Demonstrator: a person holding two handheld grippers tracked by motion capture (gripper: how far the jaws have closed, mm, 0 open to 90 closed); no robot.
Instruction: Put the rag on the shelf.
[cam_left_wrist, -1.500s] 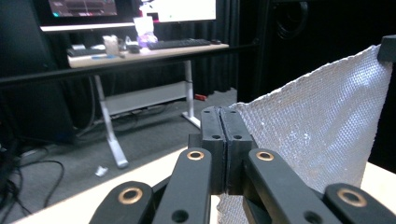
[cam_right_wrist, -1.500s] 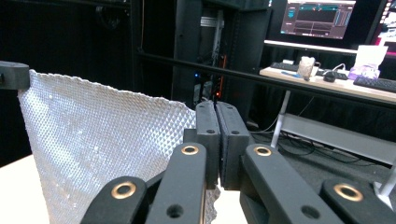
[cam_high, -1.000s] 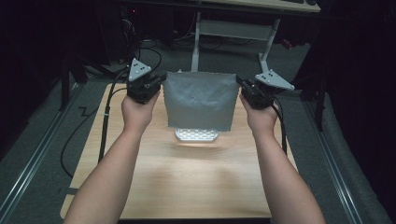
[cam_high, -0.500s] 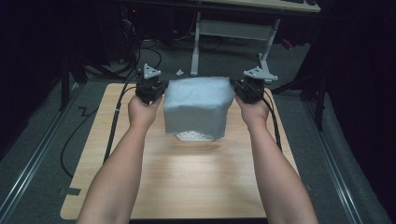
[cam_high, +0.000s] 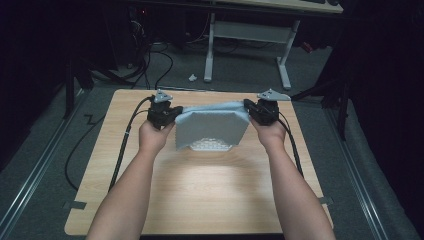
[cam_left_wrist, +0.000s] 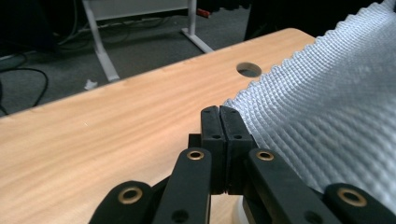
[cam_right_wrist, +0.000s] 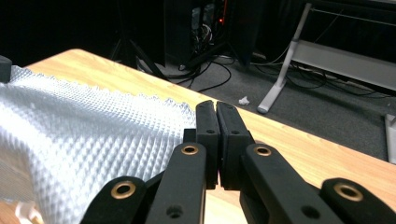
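Two grippers hold a pale blue waffle-textured cloth (cam_high: 212, 127) stretched between them above the far half of the wooden table (cam_high: 200, 200): the left gripper (cam_high: 172, 116) has its jaws pressed together on the cloth's left upper corner, and the right gripper (cam_high: 250, 111) has its jaws pressed together on the right upper corner. The cloth hangs from that top edge, its lower edge folding onto the tabletop, where a lighter patch lies just beneath it. In the left gripper view a round hole (cam_left_wrist: 249, 69) in the table shows beside the cloth's scalloped edge
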